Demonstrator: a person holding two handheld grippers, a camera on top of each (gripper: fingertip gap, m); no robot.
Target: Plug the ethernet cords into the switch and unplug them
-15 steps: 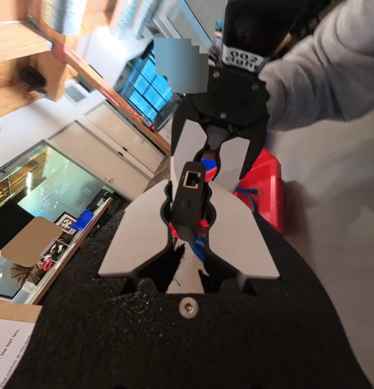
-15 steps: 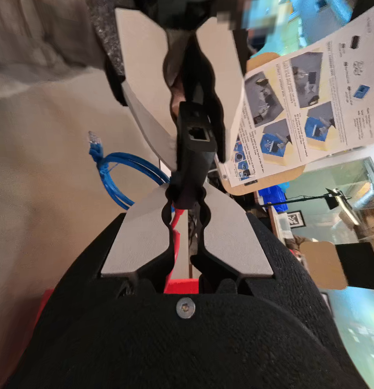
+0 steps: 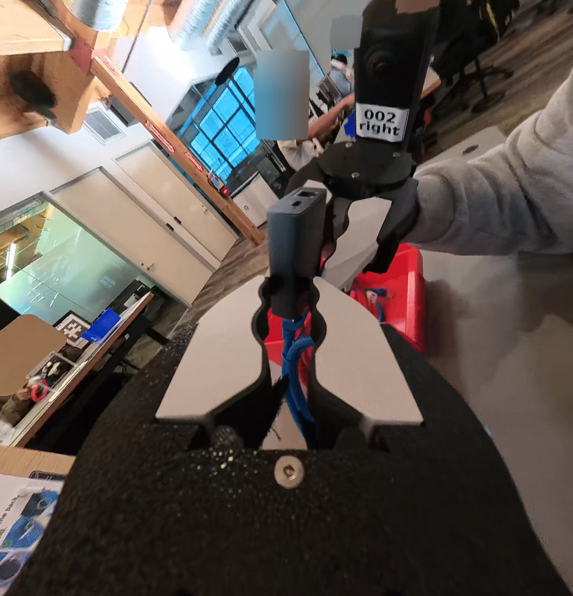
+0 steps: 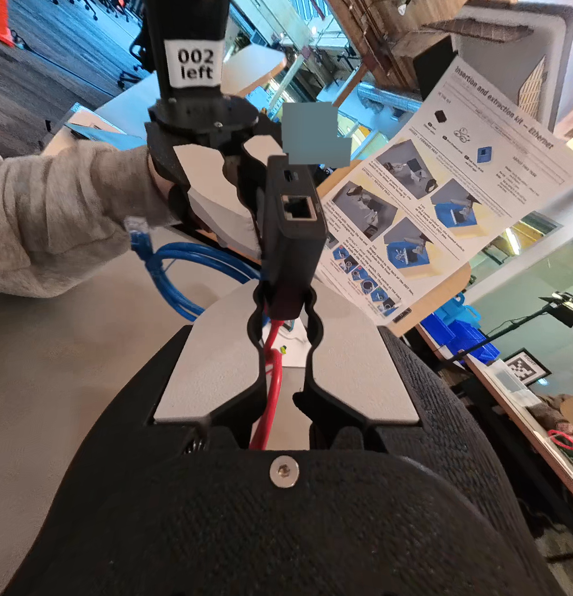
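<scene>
My left gripper (image 3: 288,283) has its tips closed tight on the near end of a dark box-shaped network switch (image 3: 295,245), which stands up away from me with its port end farthest off. Under that box, between my left fingers (image 3: 220,348), blue cable (image 3: 293,364) hangs down, and a red bin (image 3: 398,290) sits below and just past the box.

My right gripper (image 4: 283,296) is likewise clamped on the same box (image 4: 291,238), pinching its near end; from this side an open port faces me. A red cable (image 4: 272,371) runs down from the box between my right fingers (image 4: 214,364). Left of the box, a looped blue cable (image 4: 182,274) with a clear plug lies on the pale table (image 4: 69,354).

Beyond the box each view shows the opposite gripper, its pale fingers spread on either side of the far part of the box; whether they press it I cannot tell. Right of the box, farther off, stands a printed instruction sheet (image 4: 440,200).
</scene>
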